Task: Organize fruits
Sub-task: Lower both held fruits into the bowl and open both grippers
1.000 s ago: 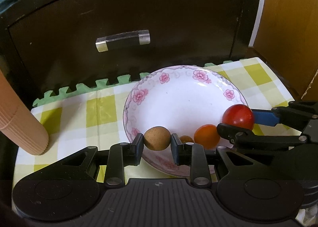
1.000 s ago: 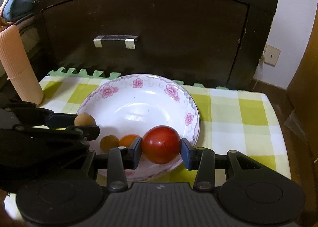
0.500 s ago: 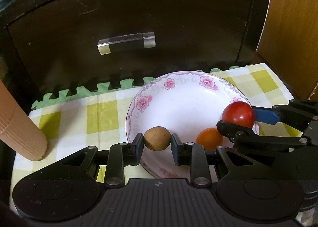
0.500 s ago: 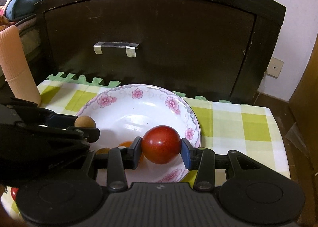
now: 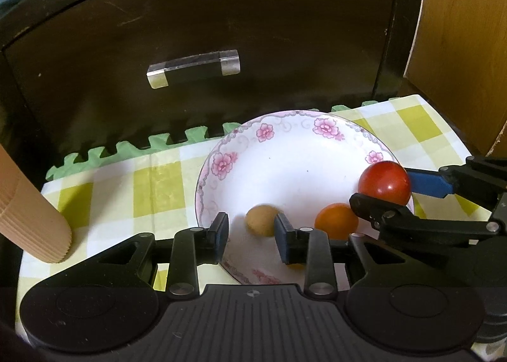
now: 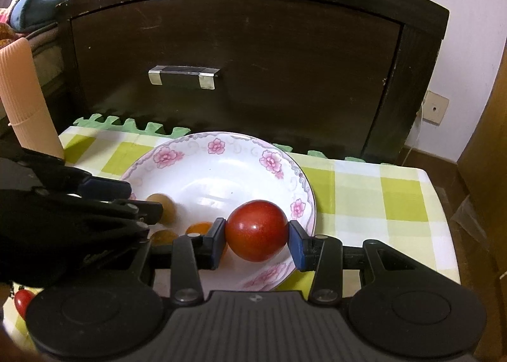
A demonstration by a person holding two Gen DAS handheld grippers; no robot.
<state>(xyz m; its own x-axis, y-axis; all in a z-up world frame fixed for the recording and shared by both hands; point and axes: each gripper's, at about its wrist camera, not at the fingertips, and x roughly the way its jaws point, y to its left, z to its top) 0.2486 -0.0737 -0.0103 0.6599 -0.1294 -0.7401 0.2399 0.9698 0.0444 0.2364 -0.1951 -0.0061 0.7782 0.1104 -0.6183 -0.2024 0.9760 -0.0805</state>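
A white bowl with pink flowers (image 5: 285,118) (image 6: 221,135) stands on the yellow-checked cloth. My left gripper (image 5: 252,237) (image 6: 136,197) is open over the bowl's near-left side. A small brown fruit (image 5: 261,221) (image 6: 163,203), blurred, is loose between and just beyond its pads, inside the bowl. An orange fruit (image 5: 336,221) (image 6: 198,229) lies in the bowl, and a second brownish fruit (image 6: 163,237) shows beside it. Over the bowl's near-right rim, my right gripper (image 6: 256,235) (image 5: 389,191) is shut on a red tomato (image 6: 256,230) (image 5: 385,183).
A dark cabinet with a drawer handle (image 5: 193,72) rises right behind the bowl. A peach ribbed cylinder (image 5: 28,216) (image 6: 25,99) stands at the left edge. A small red fruit (image 6: 22,301) lies near left. A wooden panel (image 5: 465,39) is on the right.
My left gripper has opened and let go of the brown fruit, which now drops into the bowl. The right gripper still holds the tomato over the rim.
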